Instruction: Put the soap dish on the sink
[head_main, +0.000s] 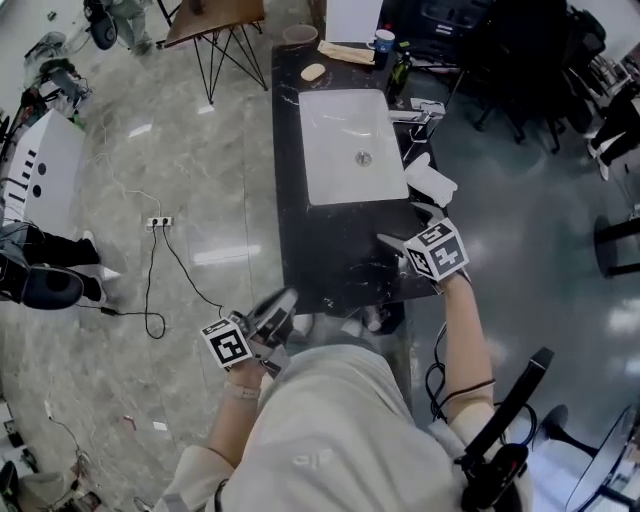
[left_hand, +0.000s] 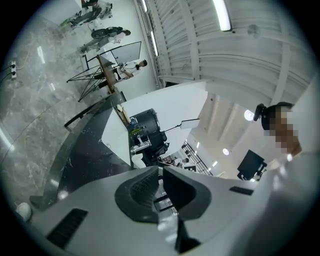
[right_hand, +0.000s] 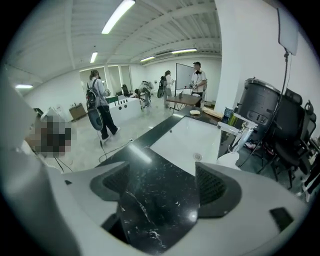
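Note:
The white soap dish (head_main: 431, 184) lies on the black marble counter (head_main: 330, 260), just right of the white sink basin (head_main: 350, 145) and below the faucet (head_main: 420, 115). In the right gripper view the soap dish (right_hand: 231, 159) shows past the right finger. My right gripper (head_main: 408, 228) hovers over the counter's near right part, a short way in front of the dish, open with nothing between its jaws (right_hand: 160, 187). My left gripper (head_main: 280, 306) is off the counter's near left corner, over the floor, shut and empty (left_hand: 161, 172).
A bar of soap (head_main: 313, 71), a cup (head_main: 383, 42) and a bottle (head_main: 400, 66) stand at the counter's far end. A power strip (head_main: 159, 222) with a cable lies on the floor to the left. Black chairs (head_main: 520, 60) stand to the right. Several people (right_hand: 97, 102) are across the room.

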